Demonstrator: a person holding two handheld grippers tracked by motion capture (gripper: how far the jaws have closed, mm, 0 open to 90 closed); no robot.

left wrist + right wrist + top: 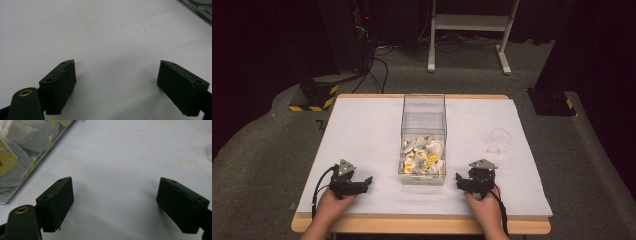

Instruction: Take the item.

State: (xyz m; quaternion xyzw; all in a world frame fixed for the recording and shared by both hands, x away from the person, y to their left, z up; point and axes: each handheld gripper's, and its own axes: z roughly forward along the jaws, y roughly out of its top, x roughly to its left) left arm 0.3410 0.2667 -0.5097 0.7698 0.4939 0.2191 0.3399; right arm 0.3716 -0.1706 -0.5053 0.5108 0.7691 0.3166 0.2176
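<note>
Grippers number two, left gripper (368,181) and right gripper (459,179), jaws apart and empty on the matte white surface (362,130), flanking one clear rectangular box (423,107) of crumpled tea bags (424,155) at twelve o'clock, one stemmed glass (498,141) at two.

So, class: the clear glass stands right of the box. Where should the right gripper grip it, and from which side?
Probably the bowl's wall, from the near side. The glass stands upright on the table, apart from the box, and narrows to a foot. The right gripper rests open nearer the person, so a level approach with jaws either side of the bowl looks clear.
</note>
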